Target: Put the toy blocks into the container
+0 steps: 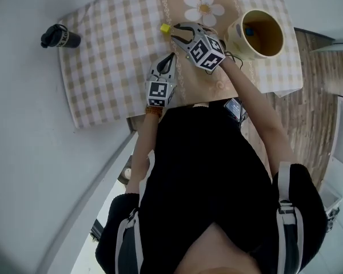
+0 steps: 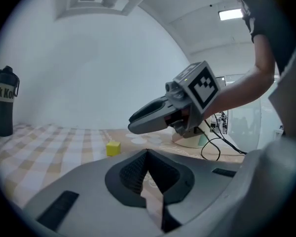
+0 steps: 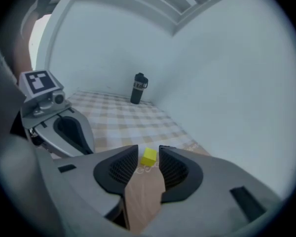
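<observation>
A small yellow block (image 1: 166, 28) lies on the checked cloth (image 1: 108, 56). My right gripper (image 1: 175, 32) reaches it from the right; in the right gripper view the yellow block (image 3: 149, 157) sits just past the tips of my right gripper (image 3: 148, 147), whose jaws are open and do not press on it. My left gripper (image 1: 171, 56) hovers nearer me, and in its own view my left gripper (image 2: 147, 153) is shut with nothing in it. The cream round container (image 1: 257, 34) stands at the right with a blue block (image 1: 248, 31) inside.
A black bottle (image 1: 60, 37) lies or stands at the table's far left, near the white wall. A beige runner with a daisy print (image 1: 203, 7) crosses the cloth. A black cable (image 2: 214, 147) trails beside the container (image 2: 190, 139).
</observation>
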A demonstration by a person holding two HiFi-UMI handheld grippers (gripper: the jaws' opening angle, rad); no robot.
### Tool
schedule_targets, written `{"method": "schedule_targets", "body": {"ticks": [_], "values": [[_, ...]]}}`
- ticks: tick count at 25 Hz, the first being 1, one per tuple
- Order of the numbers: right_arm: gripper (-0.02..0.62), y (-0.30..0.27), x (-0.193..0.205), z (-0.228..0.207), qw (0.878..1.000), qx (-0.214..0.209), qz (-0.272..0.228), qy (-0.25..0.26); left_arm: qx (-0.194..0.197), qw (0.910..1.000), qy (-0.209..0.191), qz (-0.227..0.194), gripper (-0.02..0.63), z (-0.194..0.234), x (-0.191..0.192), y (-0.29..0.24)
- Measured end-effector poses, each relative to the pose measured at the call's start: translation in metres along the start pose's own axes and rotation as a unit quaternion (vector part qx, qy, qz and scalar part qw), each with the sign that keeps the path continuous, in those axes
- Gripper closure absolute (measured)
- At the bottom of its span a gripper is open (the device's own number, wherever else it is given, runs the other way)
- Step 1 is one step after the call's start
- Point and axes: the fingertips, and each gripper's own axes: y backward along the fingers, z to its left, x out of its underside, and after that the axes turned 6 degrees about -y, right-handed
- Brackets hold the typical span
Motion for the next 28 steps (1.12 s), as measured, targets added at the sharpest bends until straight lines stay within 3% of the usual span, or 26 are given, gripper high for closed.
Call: {"method": "schedule_targets", "body": {"ticks": [3,11,15,21,26,28], "values": [[0.449,-0.027,0.012,-0.008,0.999,0.005,0.012,-0.035,-0.004,1.0000,-0.001,-0.004,0.594,0.000,0.001,0.001],[0.417,-0.067,0.036,0.001,0.995,-0.033,0.070,-0.068,-0.009,0.9997,-0.004,-0.021,0.594,0.003,-0.004,0.001],[0.457,-0.068,0.038,-0.001,0.994,-0.018,0.062,-0.087,-0.004,0.9999,-0.003,-0.014,0.594,0.002,0.000,0.000],[0.459,-0.013,0.025,0.000,0.995,0.018,0.007,-0.093,-0.002,0.9999,-0.005,-0.015,0.594,0.002,0.001,0.001],[0.459,0.060,0.042,-0.006,0.993,0.047,-0.021,-0.108,-0.012,0.9998,0.001,-0.013,0.592,0.008,-0.003,0.001],[0.459,0.089,0.061,-0.006,0.990,0.069,-0.019,-0.124,0.019,0.9995,0.001,-0.027,0.592,-0.009,-0.015,-0.003]]}}
